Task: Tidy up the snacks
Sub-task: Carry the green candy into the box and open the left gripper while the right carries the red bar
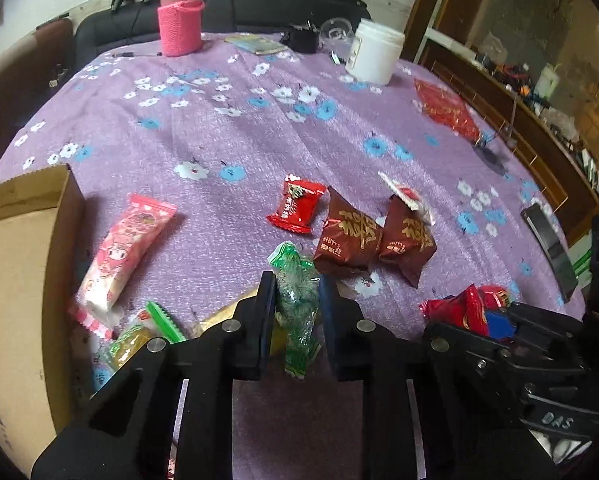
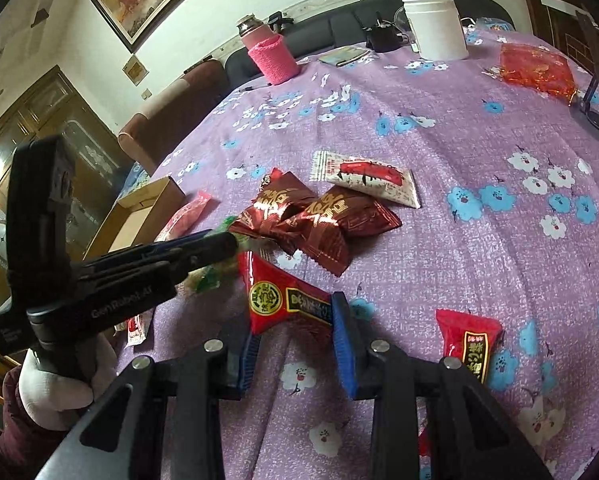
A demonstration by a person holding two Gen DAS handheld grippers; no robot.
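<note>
My left gripper [image 1: 296, 286] is shut on a green see-through snack packet [image 1: 297, 312], held just above the purple flowered tablecloth [image 1: 239, 128]. In the right wrist view the left gripper [image 2: 229, 246] reaches in from the left with the green packet [image 2: 209, 278] hanging from it. My right gripper [image 2: 295, 316] is shut on a red snack packet [image 2: 283, 296]; it also shows in the left wrist view as the right gripper [image 1: 489, 318] at lower right. Two brown packets [image 1: 347, 236] [image 1: 407, 240] lie ahead. An open cardboard box [image 1: 19, 240] stands at the left.
Loose on the cloth lie a pink packet [image 1: 127, 248], a small red packet [image 1: 295, 208], a white-and-red sachet [image 2: 367, 178], another red packet [image 2: 469, 340] and a green-yellow packet [image 1: 139, 336]. Farther back stand a pink flask [image 1: 179, 20], a white jar [image 1: 375, 56] and a red bag [image 1: 447, 110]. A phone [image 1: 549, 240] lies by the right edge.
</note>
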